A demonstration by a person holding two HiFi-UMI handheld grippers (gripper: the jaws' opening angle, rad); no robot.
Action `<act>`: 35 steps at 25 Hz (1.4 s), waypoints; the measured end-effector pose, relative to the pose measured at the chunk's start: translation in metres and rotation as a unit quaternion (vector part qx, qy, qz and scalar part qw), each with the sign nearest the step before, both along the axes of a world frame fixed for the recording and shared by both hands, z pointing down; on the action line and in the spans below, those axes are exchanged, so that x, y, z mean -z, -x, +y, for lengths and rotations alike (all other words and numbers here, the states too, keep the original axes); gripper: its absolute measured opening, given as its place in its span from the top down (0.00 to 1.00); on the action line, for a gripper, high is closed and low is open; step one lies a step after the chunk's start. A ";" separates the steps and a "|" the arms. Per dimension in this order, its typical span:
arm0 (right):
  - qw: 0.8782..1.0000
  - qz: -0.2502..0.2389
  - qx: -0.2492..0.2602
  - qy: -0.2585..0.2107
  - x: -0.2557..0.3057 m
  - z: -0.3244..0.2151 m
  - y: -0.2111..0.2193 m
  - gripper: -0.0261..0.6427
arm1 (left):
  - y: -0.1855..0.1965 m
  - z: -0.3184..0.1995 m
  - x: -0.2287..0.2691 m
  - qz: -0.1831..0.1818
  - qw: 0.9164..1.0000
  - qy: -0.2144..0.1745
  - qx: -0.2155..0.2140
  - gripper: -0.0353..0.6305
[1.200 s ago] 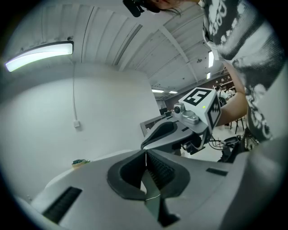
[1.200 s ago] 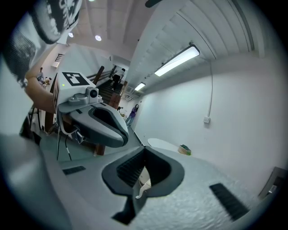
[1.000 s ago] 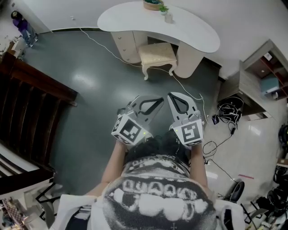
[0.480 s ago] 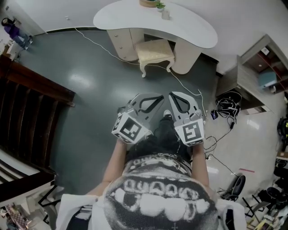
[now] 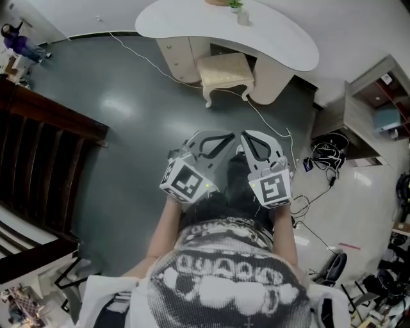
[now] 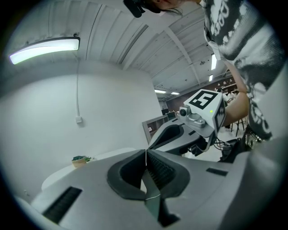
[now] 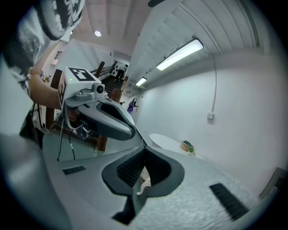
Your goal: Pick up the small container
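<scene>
A white curved desk stands across the dark floor, well ahead of both grippers. At its far edge sit a small pale container and a green plant in a tan bowl, the bowl also showing in the right gripper view. My left gripper and right gripper are held side by side at waist height, pointing toward the desk. Both are shut with nothing between the jaws. The left gripper's ribbed pads meet, and so do the right gripper's.
A cream stool is tucked under the desk. A white cable runs across the floor from it. Dark wooden furniture lines the left. A shelf unit and tangled cables lie at the right.
Both grippers stay shut and side by side. The view has shifted slightly, with the stool and desk sliding a little toward the top of the head view.
</scene>
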State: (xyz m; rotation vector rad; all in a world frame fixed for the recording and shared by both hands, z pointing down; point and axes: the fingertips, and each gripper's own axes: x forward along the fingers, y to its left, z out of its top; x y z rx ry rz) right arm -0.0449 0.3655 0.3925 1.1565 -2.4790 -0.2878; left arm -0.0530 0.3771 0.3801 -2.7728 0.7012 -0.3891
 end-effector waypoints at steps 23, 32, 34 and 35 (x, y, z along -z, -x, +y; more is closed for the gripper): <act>0.998 0.007 0.062 0.012 -0.011 -0.227 -0.098 0.96 | -0.100 -0.212 -0.003 -0.031 0.998 0.021 0.044 0.94; 0.996 -0.003 0.087 -0.005 -0.005 -0.285 -0.125 0.96 | -0.128 -0.265 -0.004 -0.043 0.997 0.011 0.070 0.94; 0.996 -0.004 0.092 -0.011 -0.005 -0.293 -0.130 0.96 | -0.134 -0.272 -0.004 -0.044 0.996 0.011 0.074 0.94; 0.996 -0.002 0.093 -0.012 -0.006 -0.297 -0.133 0.96 | -0.137 -0.276 -0.004 -0.043 0.996 0.011 0.076 0.94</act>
